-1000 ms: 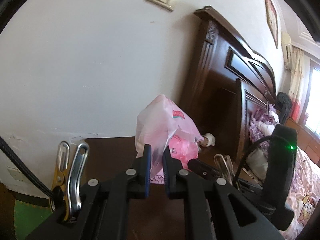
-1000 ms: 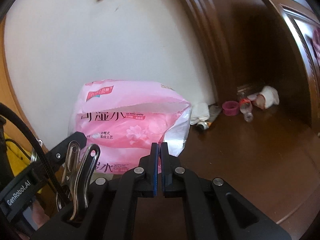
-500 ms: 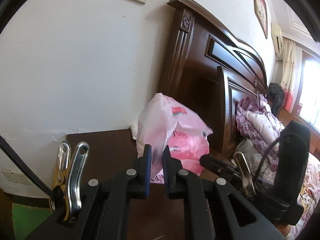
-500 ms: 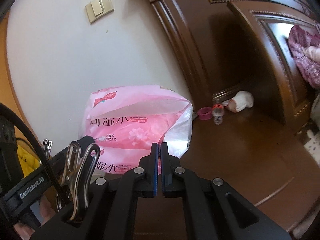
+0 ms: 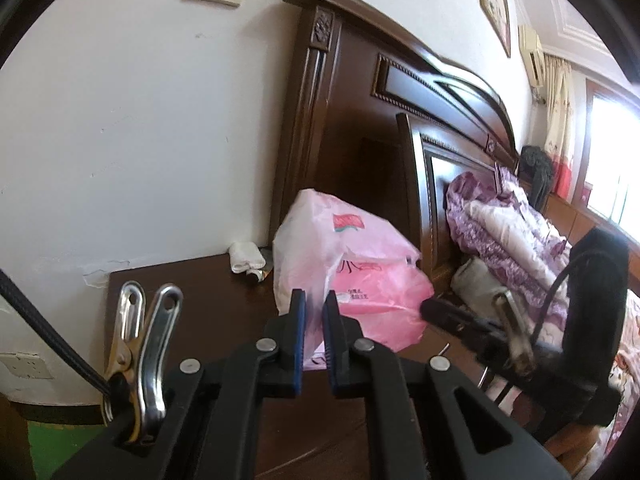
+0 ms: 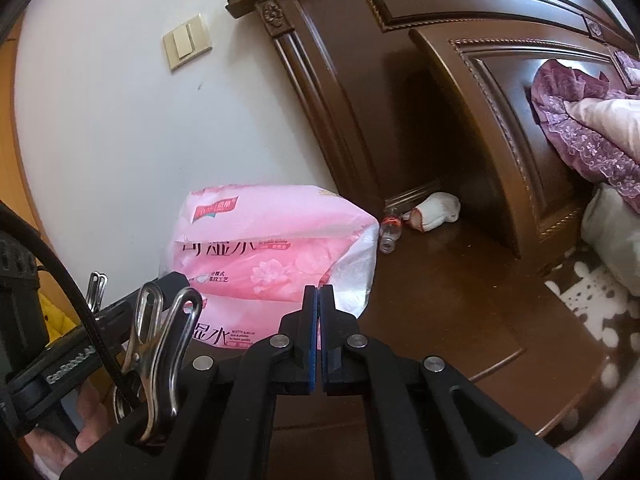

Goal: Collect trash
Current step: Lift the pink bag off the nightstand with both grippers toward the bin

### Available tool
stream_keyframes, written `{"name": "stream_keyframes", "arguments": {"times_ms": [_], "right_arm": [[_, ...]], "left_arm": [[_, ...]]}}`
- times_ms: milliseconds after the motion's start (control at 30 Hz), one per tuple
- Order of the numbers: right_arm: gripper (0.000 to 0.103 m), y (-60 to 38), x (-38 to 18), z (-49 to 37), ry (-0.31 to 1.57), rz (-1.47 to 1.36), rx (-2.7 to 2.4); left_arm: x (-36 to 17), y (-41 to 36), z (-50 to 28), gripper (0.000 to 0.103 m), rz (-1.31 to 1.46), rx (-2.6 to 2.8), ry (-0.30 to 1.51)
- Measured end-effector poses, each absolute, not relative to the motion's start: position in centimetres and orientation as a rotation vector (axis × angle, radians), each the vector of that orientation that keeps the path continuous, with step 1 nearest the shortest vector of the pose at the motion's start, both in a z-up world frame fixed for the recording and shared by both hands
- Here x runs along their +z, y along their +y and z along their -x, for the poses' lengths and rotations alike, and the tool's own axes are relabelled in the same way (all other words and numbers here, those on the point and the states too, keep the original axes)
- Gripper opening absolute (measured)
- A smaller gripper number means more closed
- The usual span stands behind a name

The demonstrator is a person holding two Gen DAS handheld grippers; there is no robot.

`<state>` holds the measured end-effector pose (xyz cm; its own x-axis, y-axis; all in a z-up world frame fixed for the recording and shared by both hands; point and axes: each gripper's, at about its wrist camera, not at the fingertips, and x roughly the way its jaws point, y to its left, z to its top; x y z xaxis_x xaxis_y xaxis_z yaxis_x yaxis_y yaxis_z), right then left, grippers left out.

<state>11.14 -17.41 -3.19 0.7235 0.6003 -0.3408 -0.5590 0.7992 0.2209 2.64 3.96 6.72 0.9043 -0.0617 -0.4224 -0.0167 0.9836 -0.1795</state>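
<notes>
The pink plastic bag (image 5: 348, 272) stands on the dark wooden nightstand (image 5: 188, 292), straight ahead of both tongs. The left tongs (image 5: 314, 300) pinch a thin, see-through fold of its near edge between barely parted tips. The right tongs (image 6: 319, 294) sit pressed together just in front of the bag (image 6: 272, 256); whether any film is caught between them cannot be told. The bag is glossy pink with a red label near the top and dark printed characters, its side whitish and crinkled. Beyond the right tongs, past the bag, a small plastic bottle (image 6: 389, 232) and a white crumpled wad (image 6: 434, 212) lie by the carved headboard (image 6: 460, 92).
</notes>
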Motion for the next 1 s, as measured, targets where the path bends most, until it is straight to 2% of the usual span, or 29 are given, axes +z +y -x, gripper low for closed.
{"name": "stream_keyframes", "arguments": {"times_ms": [367,1000], "right_arm": [[0.001,-19.0,-3.4,-10.9,0.443,-0.072,0.579],[0.001,-24.7,-3.5,-5.8,0.426,0.028,0.499]], "left_arm": [[6.0,1.3,-2.4,0.008,0.115,-0.040,0.458],[3.3,-5.4,-0.9,0.008,0.028,-0.183,0.531]]}}
